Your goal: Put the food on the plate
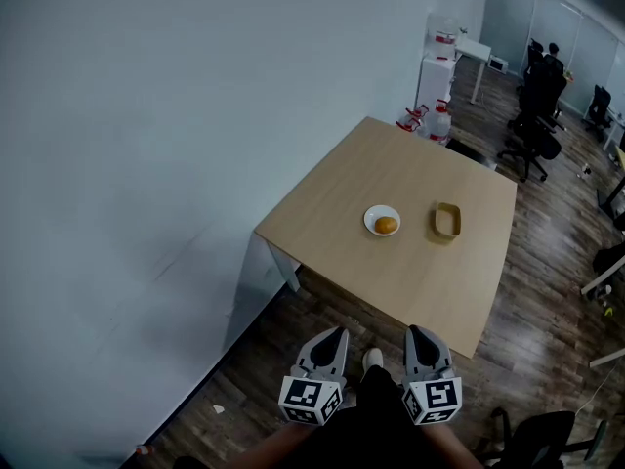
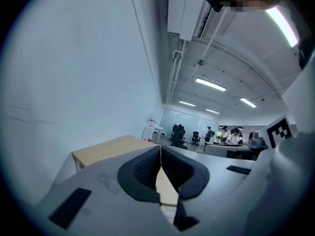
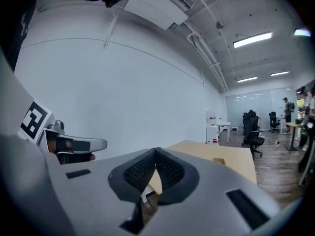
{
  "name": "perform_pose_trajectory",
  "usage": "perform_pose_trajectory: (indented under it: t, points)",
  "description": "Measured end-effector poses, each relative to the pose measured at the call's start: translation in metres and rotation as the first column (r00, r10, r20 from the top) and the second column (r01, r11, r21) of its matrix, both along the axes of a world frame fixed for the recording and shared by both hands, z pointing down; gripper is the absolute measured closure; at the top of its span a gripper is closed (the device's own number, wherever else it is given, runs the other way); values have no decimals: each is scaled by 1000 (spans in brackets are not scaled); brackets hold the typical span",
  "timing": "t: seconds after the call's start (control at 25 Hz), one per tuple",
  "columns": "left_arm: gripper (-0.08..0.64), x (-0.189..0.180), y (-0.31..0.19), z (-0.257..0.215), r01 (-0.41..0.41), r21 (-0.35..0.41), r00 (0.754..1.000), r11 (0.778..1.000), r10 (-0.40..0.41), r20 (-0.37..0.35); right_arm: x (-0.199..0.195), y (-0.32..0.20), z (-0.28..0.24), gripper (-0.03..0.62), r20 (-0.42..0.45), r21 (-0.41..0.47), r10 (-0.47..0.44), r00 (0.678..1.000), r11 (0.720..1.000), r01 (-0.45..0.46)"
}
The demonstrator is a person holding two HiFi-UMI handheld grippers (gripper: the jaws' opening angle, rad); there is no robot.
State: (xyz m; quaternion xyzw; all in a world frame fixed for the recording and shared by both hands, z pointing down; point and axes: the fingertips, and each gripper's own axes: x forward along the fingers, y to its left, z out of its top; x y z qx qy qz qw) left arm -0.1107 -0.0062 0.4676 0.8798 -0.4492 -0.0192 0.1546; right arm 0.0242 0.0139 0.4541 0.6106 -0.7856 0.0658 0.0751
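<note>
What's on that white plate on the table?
One round orange-brown food item lies on the white plate. The plate beneath it is covered; nothing else shows there.

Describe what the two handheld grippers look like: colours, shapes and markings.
The left gripper and the right gripper look alike. Each has a light grey moulded body that tapers to two jaws. Each jaw is lined with a black ribbed pad. At the rear of each gripper sits a white cube with black square markers. No cables show. The person wears dark clothing.
</note>
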Motion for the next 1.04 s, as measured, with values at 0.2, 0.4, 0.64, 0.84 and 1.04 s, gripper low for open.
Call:
perform_pose_trajectory:
  t: [0.2, 0.4, 0.64, 0.84, 1.04]
  points:
    - [543, -7, -4, -7, 13, 40, 1000, 999, -14, 17, -2, 1, 1, 532, -6, 3, 9, 1000, 1000, -9]
    - [543, -10, -6, -14, 20, 12, 999, 1000, -19, -47, -4, -3, 1, 532, -9, -9, 8, 1000, 1000, -8]
    - [543, -11, -20, -15, 31, 14, 999, 999, -31, -38, -6, -18, -2, 532, -17, -6, -3, 1000, 1000, 2]
    - [543, -14, -30, -15, 33, 18, 999, 999, -32, -33, -10, -28, -2, 532, -25, -7, -6, 1000, 1000, 6]
    - [543, -20, -48, -10, 41, 4, 997, 999, -41, -64, -15, -42, 5, 532, -31, -16, -11, 999, 1000, 10]
